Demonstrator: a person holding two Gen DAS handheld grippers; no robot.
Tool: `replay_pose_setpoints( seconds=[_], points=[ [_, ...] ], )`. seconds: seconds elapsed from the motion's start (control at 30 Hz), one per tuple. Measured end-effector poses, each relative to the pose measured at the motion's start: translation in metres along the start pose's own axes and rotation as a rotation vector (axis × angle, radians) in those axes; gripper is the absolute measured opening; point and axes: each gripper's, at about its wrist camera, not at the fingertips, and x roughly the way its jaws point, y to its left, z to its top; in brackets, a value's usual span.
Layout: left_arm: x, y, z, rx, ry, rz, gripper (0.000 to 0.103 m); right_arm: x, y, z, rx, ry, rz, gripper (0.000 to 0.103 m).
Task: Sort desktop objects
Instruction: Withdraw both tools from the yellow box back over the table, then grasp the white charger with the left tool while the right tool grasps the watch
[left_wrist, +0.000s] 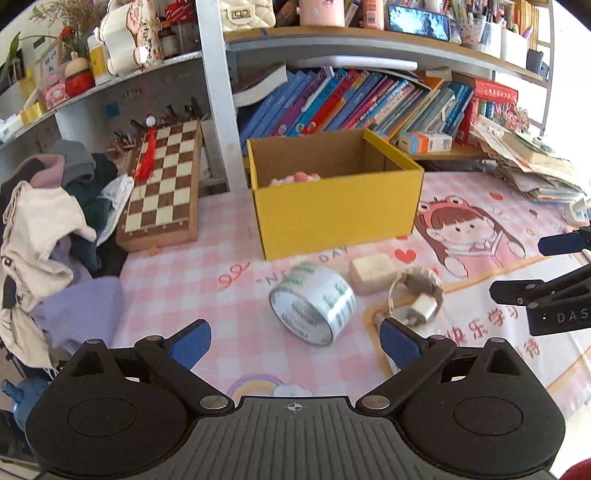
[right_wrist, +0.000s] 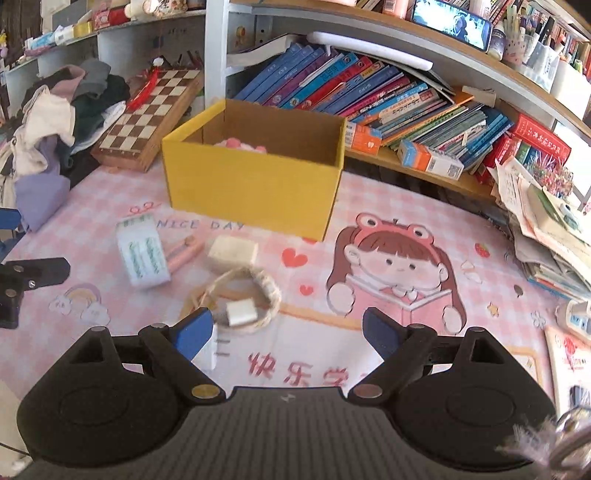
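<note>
A yellow cardboard box (left_wrist: 338, 210) stands open on the pink desk mat, with something pink inside (left_wrist: 295, 178); it also shows in the right wrist view (right_wrist: 251, 192). In front of it lie a roll of clear tape (left_wrist: 314, 304), a beige block (left_wrist: 371, 272) and a coiled braided cable with a white charger (left_wrist: 419, 295). The right wrist view shows the tape (right_wrist: 142, 254), a pink pen (right_wrist: 183, 253), the block (right_wrist: 232, 251) and the cable (right_wrist: 240, 302). My left gripper (left_wrist: 295, 341) is open and empty, just short of the tape. My right gripper (right_wrist: 288, 334) is open and empty, beside the cable.
A chessboard case (left_wrist: 162, 188) and a heap of clothes (left_wrist: 48, 229) lie left. Books (left_wrist: 351, 103) fill the shelf behind the box. A stack of papers (right_wrist: 546, 229) and a power strip (right_wrist: 576, 317) sit at right.
</note>
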Motion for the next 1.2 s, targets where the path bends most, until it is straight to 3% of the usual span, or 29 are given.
replay_pose_setpoints(
  seconds=[0.47,1.2],
  points=[
    [0.005,-0.016,-0.044,0.029,0.044,-0.05,0.099,0.006,0.029,-0.036,0.034,0.029,0.001,0.087],
    [0.024,-0.052,-0.05,0.083,0.052,-0.086,0.099,0.023,0.017,-0.034,0.055,0.043,0.028,0.087]
  ],
)
